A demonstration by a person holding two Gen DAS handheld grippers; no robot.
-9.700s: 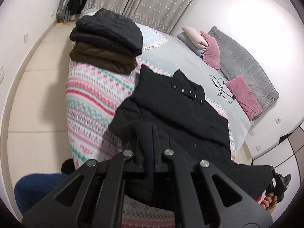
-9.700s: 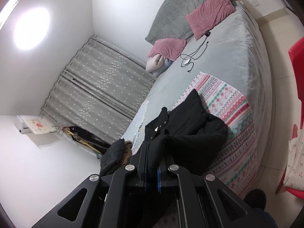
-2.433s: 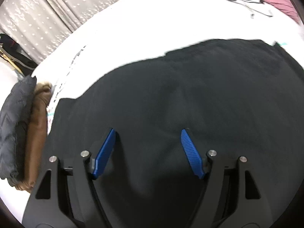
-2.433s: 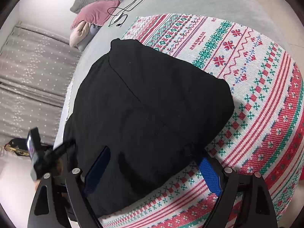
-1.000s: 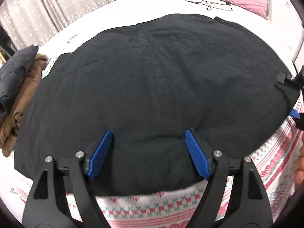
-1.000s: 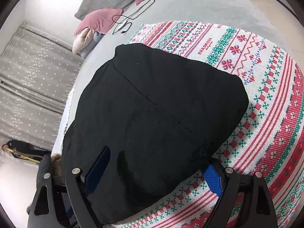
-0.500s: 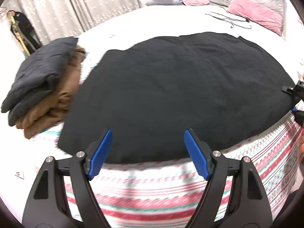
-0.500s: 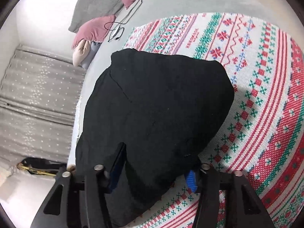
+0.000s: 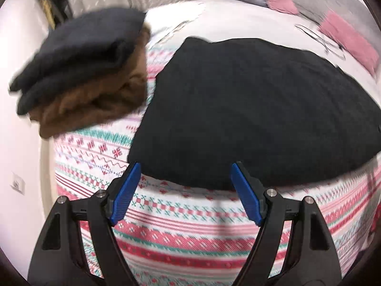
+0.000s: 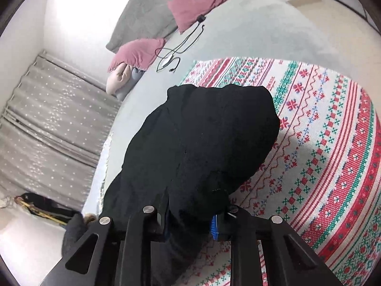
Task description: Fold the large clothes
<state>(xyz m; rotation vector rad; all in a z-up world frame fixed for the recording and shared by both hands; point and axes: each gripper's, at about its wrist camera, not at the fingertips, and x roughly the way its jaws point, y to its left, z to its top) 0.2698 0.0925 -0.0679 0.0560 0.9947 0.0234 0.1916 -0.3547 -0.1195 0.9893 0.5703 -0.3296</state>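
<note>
Black jacket [image 9: 257,109] lies ahead of the spread, empty left gripper [image 9: 185,190], stretching sideways; the right gripper [image 10: 190,224] pinches its near corner.

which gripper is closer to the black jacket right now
Right. The right gripper is clamped on the black jacket at its near edge; the left gripper hangs open just short of it, not touching.
</note>
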